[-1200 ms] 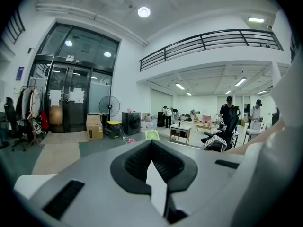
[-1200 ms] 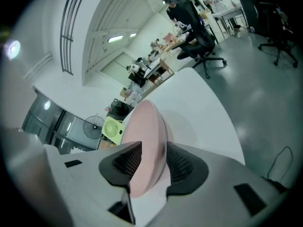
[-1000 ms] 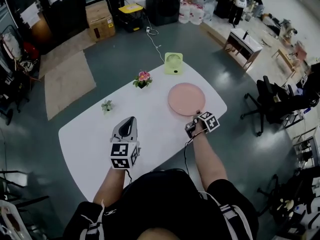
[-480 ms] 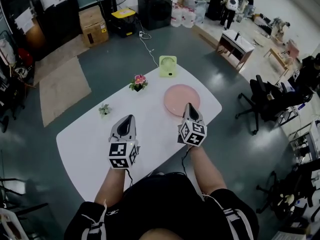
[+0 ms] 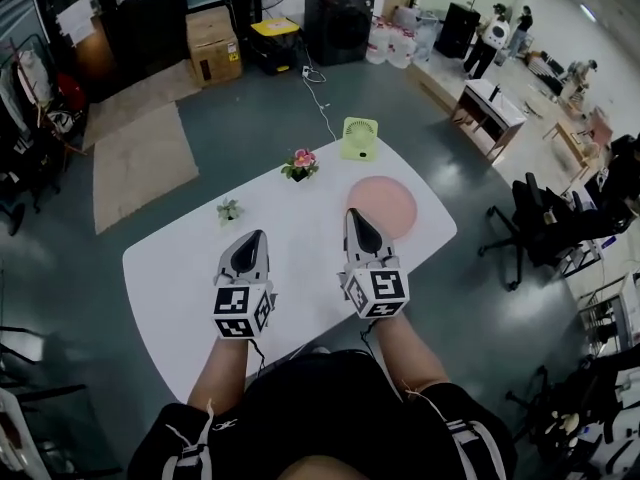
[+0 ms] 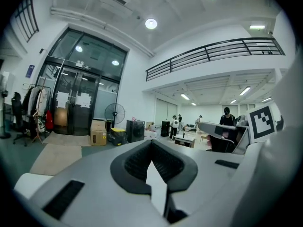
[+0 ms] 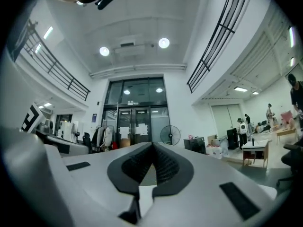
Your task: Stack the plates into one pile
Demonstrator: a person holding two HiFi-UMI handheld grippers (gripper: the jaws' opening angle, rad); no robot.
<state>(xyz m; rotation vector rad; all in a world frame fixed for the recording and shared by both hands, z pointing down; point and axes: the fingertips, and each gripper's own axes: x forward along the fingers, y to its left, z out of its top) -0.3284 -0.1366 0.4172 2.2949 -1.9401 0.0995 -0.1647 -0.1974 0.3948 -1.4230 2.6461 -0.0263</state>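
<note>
While both tools are held up over the near half of the white bench (image 5: 180,298), neither one carries anything. The left tool (image 5: 259,236) points away from the person, roughly level, and its jaws are closed tip to tip. In the left gripper view the ribbed dark pads (image 6: 135,162) meet at the front, and only a narrow slot lies between them further back, with no object in it. The right tool (image 5: 355,214) stands just beside the left one and is aimed the same way. Its jaws are fully closed as well. In the right gripper view its pads (image 7: 130,167) converge to one point and grip nothing. Both gripper views look out across the room above the bench, so no bench item appears in them. The pink plate (image 5: 392,204) lies flat on the far right part of the bench. In the head view the tip of the right tool overlaps its left edge; the tool is raised, so no contact can be confirmed. From this height it cannot be told whether the plate is single or a pile. A green fan (image 5: 360,138), a flower pot (image 5: 302,163) and a small plant (image 5: 229,210) stand along the far side of the bench, apart from the plate.
</note>
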